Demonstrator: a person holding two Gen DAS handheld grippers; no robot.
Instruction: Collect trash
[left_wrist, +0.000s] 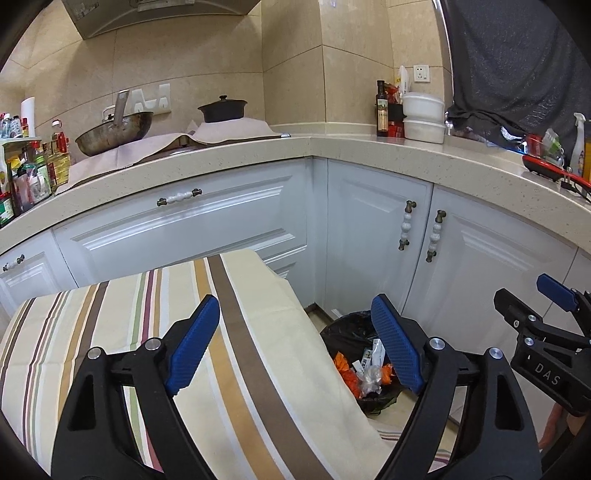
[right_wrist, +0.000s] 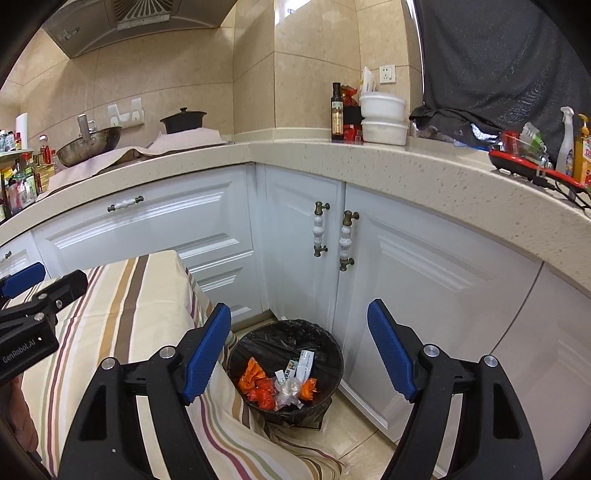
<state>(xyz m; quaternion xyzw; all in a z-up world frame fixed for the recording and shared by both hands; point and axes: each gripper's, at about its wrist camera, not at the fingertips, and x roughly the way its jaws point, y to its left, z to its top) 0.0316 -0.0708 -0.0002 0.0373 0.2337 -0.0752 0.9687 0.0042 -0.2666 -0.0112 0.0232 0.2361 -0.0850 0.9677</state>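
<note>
Both the left gripper (left_wrist: 295, 343) and right gripper (right_wrist: 299, 350) are standing with jaws apart and empty, while the trash bin (right_wrist: 284, 332), lower centre, is holding orange wrappers (right_wrist: 255, 380) and packets. Seemingly no trash is remaining on the striped cloth (left_wrist: 110, 332); the grippers should be scanning it, approaching any piece with jaws wide

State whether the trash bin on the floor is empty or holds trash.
Holds trash: the black-lined trash bin contains orange wrappers, crumpled clear plastic and small cartons.
</note>
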